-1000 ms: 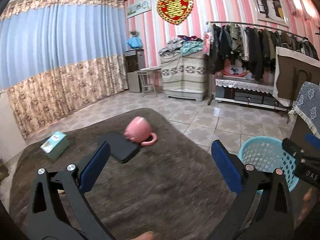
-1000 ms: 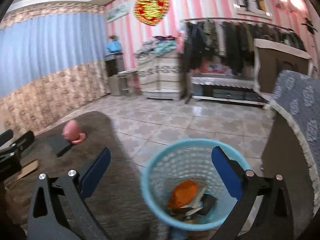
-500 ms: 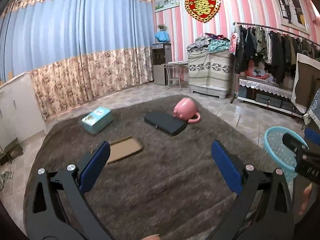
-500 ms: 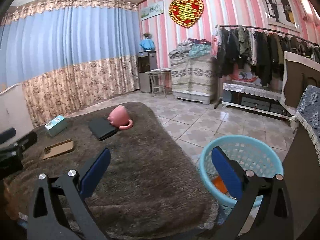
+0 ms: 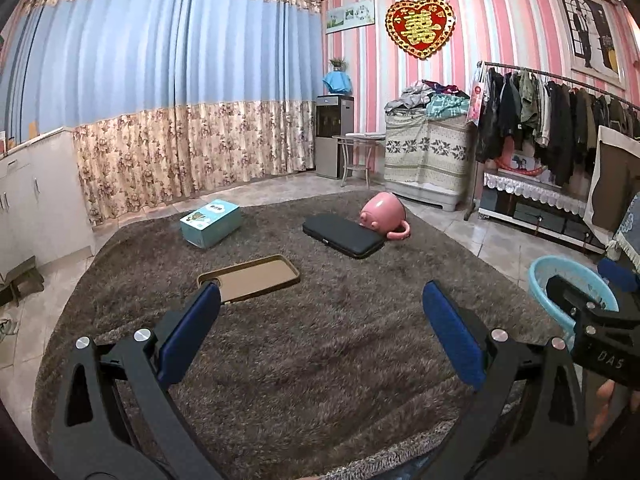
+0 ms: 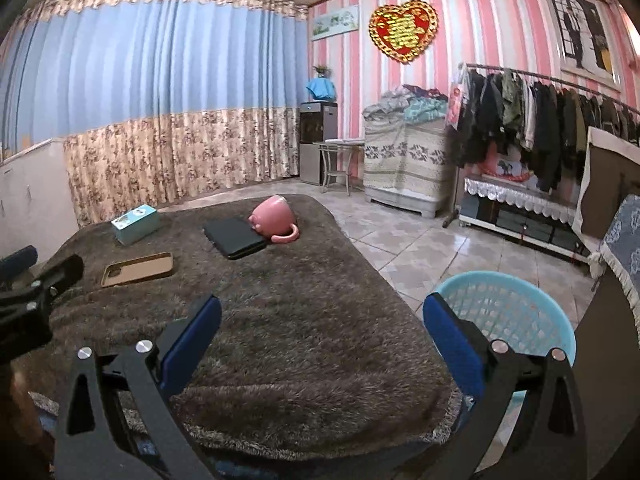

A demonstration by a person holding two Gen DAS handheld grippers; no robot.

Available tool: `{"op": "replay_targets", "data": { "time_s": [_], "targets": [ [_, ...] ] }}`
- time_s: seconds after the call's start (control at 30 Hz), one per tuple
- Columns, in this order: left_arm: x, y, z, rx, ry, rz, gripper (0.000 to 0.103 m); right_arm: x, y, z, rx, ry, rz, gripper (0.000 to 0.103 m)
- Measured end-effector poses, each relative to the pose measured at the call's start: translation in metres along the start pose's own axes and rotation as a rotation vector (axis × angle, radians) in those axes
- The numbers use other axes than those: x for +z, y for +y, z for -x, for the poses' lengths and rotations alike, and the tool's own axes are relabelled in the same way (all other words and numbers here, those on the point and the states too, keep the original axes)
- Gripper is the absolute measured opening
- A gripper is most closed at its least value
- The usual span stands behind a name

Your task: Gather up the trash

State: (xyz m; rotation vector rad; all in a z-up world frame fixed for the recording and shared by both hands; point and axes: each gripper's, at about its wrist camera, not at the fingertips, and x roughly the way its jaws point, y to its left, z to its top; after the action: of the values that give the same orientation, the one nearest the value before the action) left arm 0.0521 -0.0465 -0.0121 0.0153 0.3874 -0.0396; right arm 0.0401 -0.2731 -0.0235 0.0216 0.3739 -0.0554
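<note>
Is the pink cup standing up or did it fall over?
Fallen over. The pink cup lies on its side on the brown rug, handle on the rug, leaning against the black case.

Mug (image 5: 382,211) touches case (image 5: 342,235) (basket (image 6: 506,322) right of table (image 6: 304,344)).

1. Both views are evenly lit by soft indoor light; the upper right corners glow brightest.
2. Fisheye distortion bows the curtains (image 5: 160,80) and the ceiling edge, and black vignette fills the corners.
3. The floor tiles (image 6: 432,248) carry a pale sheen of reflected light.
4. The right wrist view is slightly softer; the heart decoration (image 6: 403,29) there looks smeared, while it is crisp in the left wrist view.
5. Shadows on the shaggy counter cover (image 5: 320,340) are faint and diffuse.
</note>
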Motion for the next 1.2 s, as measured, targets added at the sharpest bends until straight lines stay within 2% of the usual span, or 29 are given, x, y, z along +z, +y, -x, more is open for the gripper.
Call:
{"op": "replay_targets", "data": {
  "time_s": [0.83,1.2],
  "targets": [
    [-0.005,-0.001,0.01,0.018,-0.05,-0.007,0.098,-0.005,0.004,-0.003,0.007,0.004,0.006,0.099],
    [-0.005,0.0,0.01,0.018,-0.048,-0.011,0.098,-0.005,0.005,-0.003,0.009,0.004,0.006,0.099]
  ]
}}
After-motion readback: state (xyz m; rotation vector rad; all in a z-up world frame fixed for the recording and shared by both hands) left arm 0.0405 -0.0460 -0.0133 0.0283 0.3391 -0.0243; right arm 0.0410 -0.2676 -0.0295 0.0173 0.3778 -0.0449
